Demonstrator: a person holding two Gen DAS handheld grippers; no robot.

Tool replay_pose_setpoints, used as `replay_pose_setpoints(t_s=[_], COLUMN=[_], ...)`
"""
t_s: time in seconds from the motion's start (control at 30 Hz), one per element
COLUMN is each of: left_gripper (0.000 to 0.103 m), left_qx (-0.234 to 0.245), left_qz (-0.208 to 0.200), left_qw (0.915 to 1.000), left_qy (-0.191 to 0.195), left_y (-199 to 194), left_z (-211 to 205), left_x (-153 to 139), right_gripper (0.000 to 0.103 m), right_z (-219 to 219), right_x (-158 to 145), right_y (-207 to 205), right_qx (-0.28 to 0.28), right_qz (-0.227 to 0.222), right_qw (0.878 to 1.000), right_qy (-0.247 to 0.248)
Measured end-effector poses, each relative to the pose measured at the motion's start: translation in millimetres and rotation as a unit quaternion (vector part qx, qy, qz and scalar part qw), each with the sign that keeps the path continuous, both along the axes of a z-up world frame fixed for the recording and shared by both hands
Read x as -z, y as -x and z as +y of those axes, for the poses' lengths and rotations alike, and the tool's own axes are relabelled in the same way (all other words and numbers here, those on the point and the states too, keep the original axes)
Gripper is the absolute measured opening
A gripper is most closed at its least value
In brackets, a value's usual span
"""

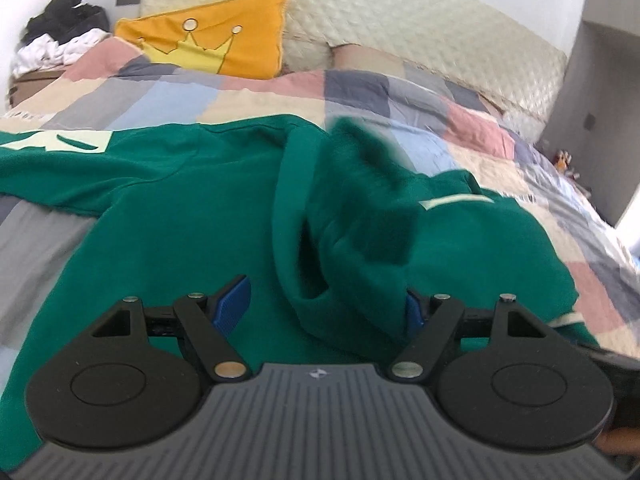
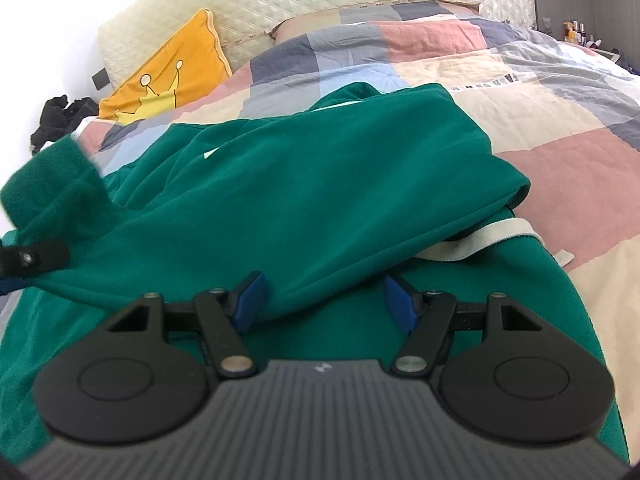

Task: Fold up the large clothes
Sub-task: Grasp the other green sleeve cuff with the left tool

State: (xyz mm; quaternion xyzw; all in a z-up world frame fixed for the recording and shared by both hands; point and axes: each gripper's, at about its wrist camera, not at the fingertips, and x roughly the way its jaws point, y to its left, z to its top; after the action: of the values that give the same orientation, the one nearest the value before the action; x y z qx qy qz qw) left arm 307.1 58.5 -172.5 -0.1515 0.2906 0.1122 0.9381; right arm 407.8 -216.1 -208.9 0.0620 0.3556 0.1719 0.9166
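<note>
The big green top [image 2: 320, 184] lies spread on the bed [image 2: 540, 92], with its long way running across the bed toward the side where the yellow pillow [image 2: 172, 68] leans. The left claw [image 1: 328, 312] is open and has a bunched green sleeve [image 1: 352, 216] lying between its fingers, so it is nearer that part. The right claw [image 2: 324, 304] is open too, with the folded-over flap edge just in front of it.

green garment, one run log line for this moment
green garment partly folded on bed | left gripper open | right gripper open
</note>
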Motion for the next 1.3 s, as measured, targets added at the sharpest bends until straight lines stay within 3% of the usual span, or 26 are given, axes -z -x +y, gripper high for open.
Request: replay_pose_setpoints(t_s=[0.3,0.47,0.77,0.97,1.1,1.17,1.3], left_gripper=[0.079,0.079,0.079,0.080,0.081,0.085,0.085], left_qx=[-0.051,-0.063,-0.112,-0.144,-0.166,-0.188,-0.209], left_qz=[0.048,0.075,0.044,0.018,0.024,0.016,-0.019], left_qw=[0.9973,0.9933,0.9893,0.9803,0.9780,0.9725,0.9540], left_qy=[0.021,0.061,0.083,0.134,0.124,0.137,0.214], left_y=[6,6,38,63,81,94,112], left_z=[24,41,87,156,210,244,316], left_x=[8,22,-9,-35,-40,-36,-13], right_gripper=[0.067,0.067,0.067,0.067,0.067,0.067,0.067], right_z=[3,3,9,11,15,19,23], right_x=[1,-1,-22,-35,-38,-37,-34], right_y=[2,4,19,37,46,50,55], right_qx=[-0.006,-0.005,-0.024,-0.034,-0.046,-0.051,-0.051], right_qz=[-0.001,-0.001,-0.034,-0.055,-0.060,-0.061,-0.058], right_qw=[1.000,1.000,0.999,0.998,0.997,0.997,0.997], right_qy=[0.009,0.007,0.010,0.007,0.013,0.018,0.023])
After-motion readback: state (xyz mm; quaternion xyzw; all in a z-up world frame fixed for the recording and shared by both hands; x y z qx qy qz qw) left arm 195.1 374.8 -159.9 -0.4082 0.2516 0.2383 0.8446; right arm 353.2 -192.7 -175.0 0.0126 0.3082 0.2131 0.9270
